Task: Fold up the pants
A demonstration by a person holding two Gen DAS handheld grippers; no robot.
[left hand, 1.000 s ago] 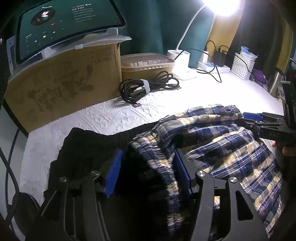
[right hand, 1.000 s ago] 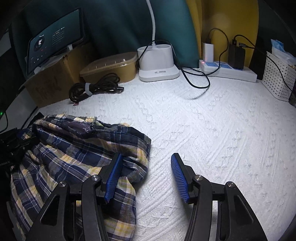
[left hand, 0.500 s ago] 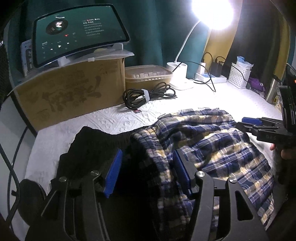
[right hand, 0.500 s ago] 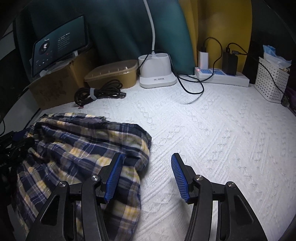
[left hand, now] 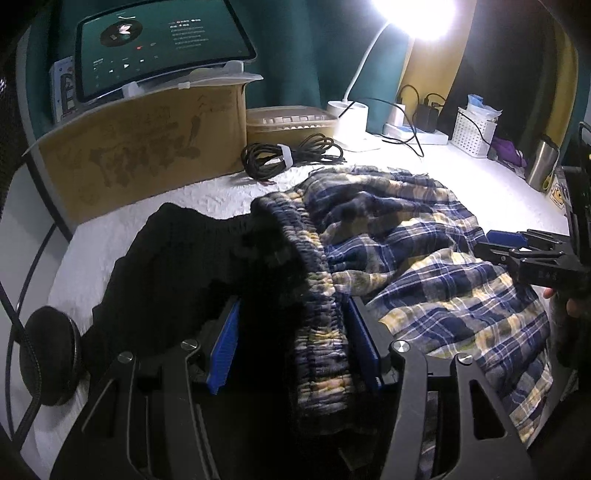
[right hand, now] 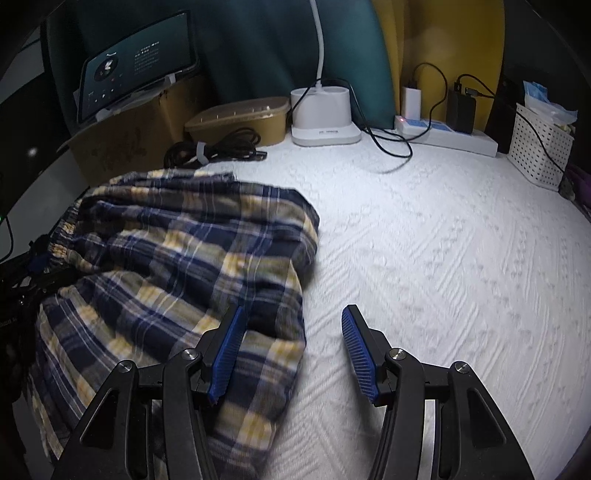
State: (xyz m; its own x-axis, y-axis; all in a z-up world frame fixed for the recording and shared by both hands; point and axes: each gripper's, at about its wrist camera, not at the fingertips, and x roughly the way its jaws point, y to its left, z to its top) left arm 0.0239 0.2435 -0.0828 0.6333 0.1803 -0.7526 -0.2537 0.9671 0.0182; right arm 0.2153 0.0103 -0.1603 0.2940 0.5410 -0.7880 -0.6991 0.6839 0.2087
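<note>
**One hard lamp, deep shadow, fisheye warp**

Desk lamp (left hand: 417, 18) ahead of the left gripper blows out to white glare. White bedcover (right hand: 443, 258) is brightly lit ahead of the right gripper; plaid pants (right hand: 166, 258) are softly motion-blurred. Black garment (left hand: 177, 266) loses detail in shadow. Corners are vignetted black, straight edges bowed.

navy-and-yellow plaid pants (right hand: 155, 258), black garment (left hand: 177, 266), white textured cover (right hand: 443, 258), blue-padded jaws
</note>
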